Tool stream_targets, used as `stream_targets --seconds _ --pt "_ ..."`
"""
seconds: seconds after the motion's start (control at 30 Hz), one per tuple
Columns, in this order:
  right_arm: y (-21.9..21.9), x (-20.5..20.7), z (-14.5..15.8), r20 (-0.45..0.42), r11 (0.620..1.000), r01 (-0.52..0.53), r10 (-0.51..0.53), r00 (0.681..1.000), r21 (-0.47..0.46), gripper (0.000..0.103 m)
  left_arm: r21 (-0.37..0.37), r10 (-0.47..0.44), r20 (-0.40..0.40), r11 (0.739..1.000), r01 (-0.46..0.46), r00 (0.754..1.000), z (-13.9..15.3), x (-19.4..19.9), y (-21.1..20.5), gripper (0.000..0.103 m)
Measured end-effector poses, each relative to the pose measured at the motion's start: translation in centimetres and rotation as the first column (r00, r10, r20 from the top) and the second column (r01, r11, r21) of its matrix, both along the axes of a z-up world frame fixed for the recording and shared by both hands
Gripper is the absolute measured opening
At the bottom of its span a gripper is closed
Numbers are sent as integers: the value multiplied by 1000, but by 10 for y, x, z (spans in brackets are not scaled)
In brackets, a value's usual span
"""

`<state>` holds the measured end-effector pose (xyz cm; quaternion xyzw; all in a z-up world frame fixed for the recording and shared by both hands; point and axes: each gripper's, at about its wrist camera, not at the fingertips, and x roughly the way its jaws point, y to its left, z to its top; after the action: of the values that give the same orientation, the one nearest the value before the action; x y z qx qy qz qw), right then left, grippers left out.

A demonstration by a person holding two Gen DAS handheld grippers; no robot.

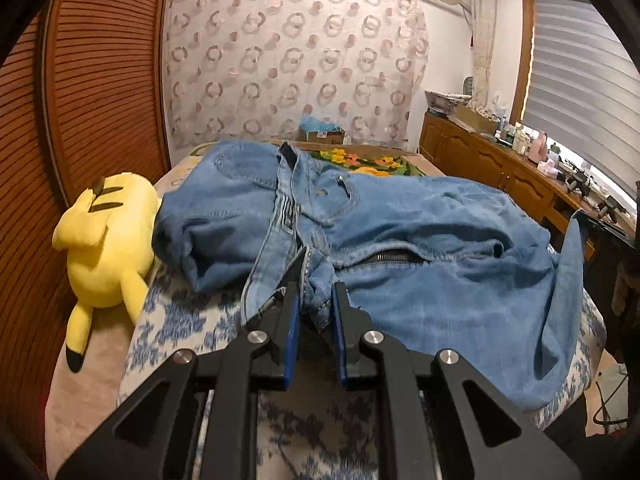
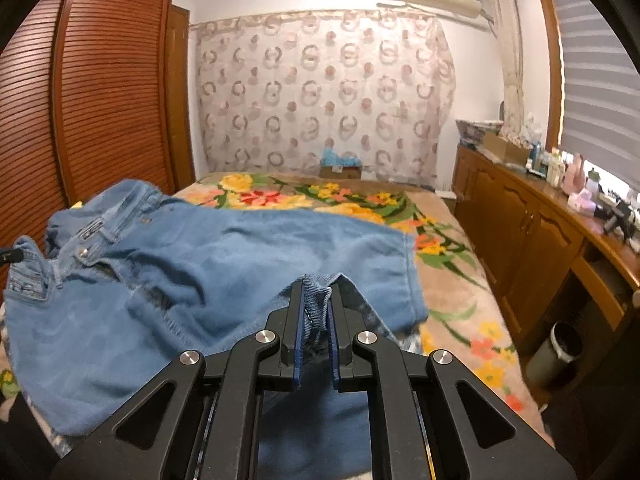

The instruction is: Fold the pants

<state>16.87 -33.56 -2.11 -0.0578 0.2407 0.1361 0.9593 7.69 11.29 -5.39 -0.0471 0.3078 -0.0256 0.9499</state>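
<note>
**Both grippers clamped on denim; pants spread across bed**

The light blue denim pants (image 1: pixel 420 240) lie crumpled across the bed, resting on a blue-and-white patterned cover (image 1: pixel 176 320) at the near end and reaching toward the floral blanket with yellow and orange flowers (image 2: pixel 452 240) farther back. The waistband, with its open fly and metal button, sits toward the left of the right wrist view; a zipper shows along a fold in the left wrist view.

The left gripper (image 1: pixel 316 292), black with blue pads, has its jaws drawn close together and pinches a bunched, seamed edge of the denim near the fly. The right gripper (image 2: pixel 316 286), of the same make, has its jaws pressed onto a folded hem edge of the pants, with fabric gathered between the pads and lifted slightly off the layer below.

A yellow plush toy with black-tipped ears (image 1: pixel 104 256) lies at the left edge of the bed, touching the pants. A slatted wooden wardrobe (image 2: pixel 100 100) stands to the left; a long wooden cabinet (image 2: pixel 540 232) carrying small bottles runs along the right wall.
</note>
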Motion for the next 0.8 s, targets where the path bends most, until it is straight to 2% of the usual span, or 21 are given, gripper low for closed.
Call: stream_targets --seconds 0.3,0.57,0.8 --pt "-37 27 -9 -36 995 103 -102 994 19 7 -5 16 -6 1000 -16 1000 4 35 6 11" --pt "-36 45 -27 -74 994 105 -107 991 -32 7 -5 5 -28 1000 -5 1000 -5 60 -1 11" --pt "-42 56 -9 -8 991 128 -129 992 -48 7 14 5 20 1000 -5 1000 17 78 -4 11"
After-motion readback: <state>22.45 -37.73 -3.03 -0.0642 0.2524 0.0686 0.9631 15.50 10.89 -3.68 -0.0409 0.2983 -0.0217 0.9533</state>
